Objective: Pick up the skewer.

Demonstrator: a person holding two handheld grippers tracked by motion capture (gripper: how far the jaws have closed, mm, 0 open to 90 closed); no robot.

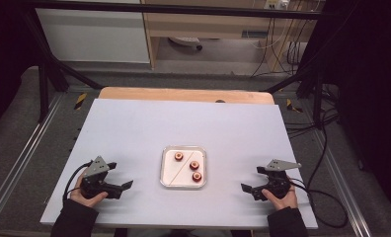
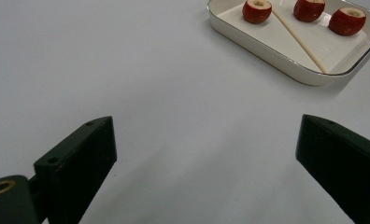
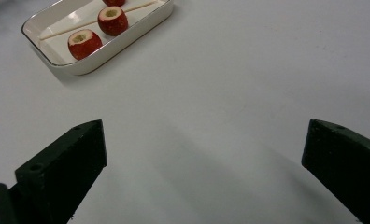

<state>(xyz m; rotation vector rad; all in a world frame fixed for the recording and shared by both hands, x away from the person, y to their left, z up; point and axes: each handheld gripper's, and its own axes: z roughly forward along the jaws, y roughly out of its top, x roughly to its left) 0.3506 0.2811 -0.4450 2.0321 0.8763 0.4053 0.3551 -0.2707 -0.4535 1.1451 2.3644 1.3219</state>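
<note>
We're at the near edge of the desk [image 1: 134, 128], a plain pale-grey board with a strip of wood showing along its far edge. Our left gripper [image 1: 118, 177] sits by the near-left corner and our right gripper [image 1: 251, 178] by the near-right corner, each in a hand resting on the surface; both have jaws spread wide, with bare desk between them. Midway between the two, slightly farther in, lies a white rectangular tray [image 1: 167, 153], well apart from either gripper. In it: three red cored fruit pieces [image 1: 195, 165] in a rough diagonal line, and a thin wooden skewer [image 1: 178, 173] lying diagonally beside them. The left gripper view has the tray [image 2: 286, 67] ahead and to the upper right, the right gripper view has the tray [image 3: 127, 46] to the upper left. Beyond the desk: black frame bars, grey floor, a white panel, wooden furniture, hanging cables at the far right.
</note>
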